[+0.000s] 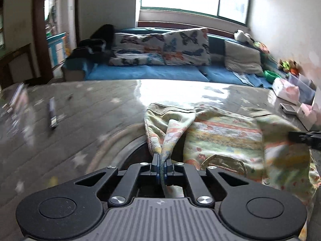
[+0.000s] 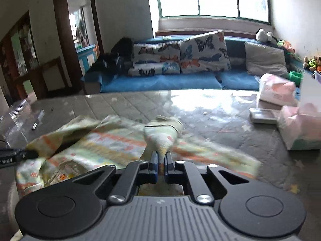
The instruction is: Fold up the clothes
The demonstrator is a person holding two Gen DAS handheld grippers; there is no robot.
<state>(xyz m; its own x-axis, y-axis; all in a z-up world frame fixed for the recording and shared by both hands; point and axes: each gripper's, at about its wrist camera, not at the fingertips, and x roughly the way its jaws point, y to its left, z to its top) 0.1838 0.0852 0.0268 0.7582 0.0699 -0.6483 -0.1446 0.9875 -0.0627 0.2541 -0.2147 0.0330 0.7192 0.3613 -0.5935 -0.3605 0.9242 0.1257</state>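
Two hand-held grippers, both clamped down tight on cloth: the left hand-held gripper has a bunched edge of the garment pinched between its closed jaws, and the right hand-held gripper has another fold of the same garment squeezed the same way. It's a pastel striped kid's piece, lying rumpled across the grey quilted desk, lower middle to lower right of the left view and lower left to centre of the right view. Progress-wise I'd call this early days: nothing looks squared up, one side is flopped over itself and there's no neat fold anywhere, so basically the whole fold is still to do. Room looks decent. Plenty of bare surface toward the far edge, in front of the blue sofa. Watch the sides though: a dark remote sits off at the left of the left view, and pink packages plus a small flat box crowd the right of the right view. The near edge sits close under both grippers, so I'd guess cloth could slide off there.
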